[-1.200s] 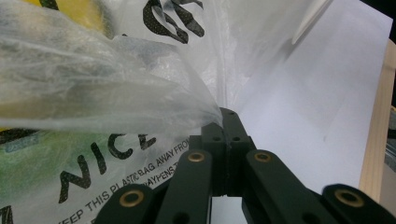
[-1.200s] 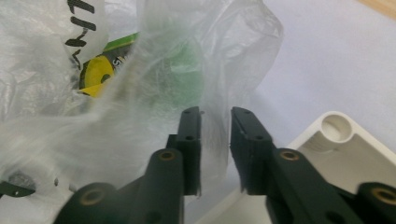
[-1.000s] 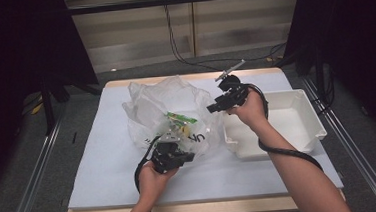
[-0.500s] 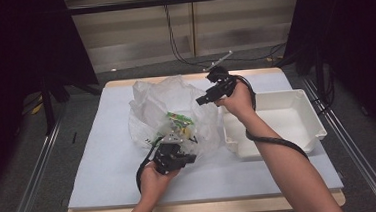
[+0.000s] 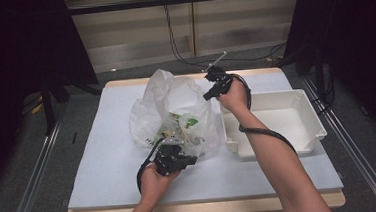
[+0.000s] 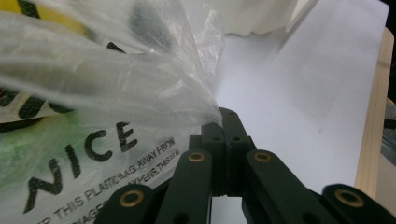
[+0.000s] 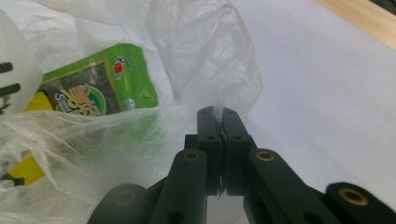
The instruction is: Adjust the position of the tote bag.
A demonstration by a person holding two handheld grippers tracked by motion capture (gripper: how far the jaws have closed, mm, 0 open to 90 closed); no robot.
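Observation:
A clear plastic bag (image 5: 175,102) with printed lettering lies mid-table, holding a green snack pack (image 5: 189,122) and other packets. My left gripper (image 5: 179,145) sits at the bag's near edge, shut on its film; in the left gripper view the bag (image 6: 116,84) runs into the closed jaws of the left gripper (image 6: 223,116). My right gripper (image 5: 206,95) is at the bag's far right side. Its jaws have just been closing and now pinch a fold of the bag (image 7: 205,60), the right gripper (image 7: 217,114) being shut on it beside the green snack pack (image 7: 98,88).
A white tray (image 5: 265,94) stands to the right of the bag, under my right forearm. The white mat (image 5: 104,157) covers the table, with a wooden edge (image 5: 208,207) at the front. Dark frames and cables stand behind the table.
My right hand has moved left toward the bag's upper right edge, and its jaws have gone from open to shut on the film. The left hand has stayed still.

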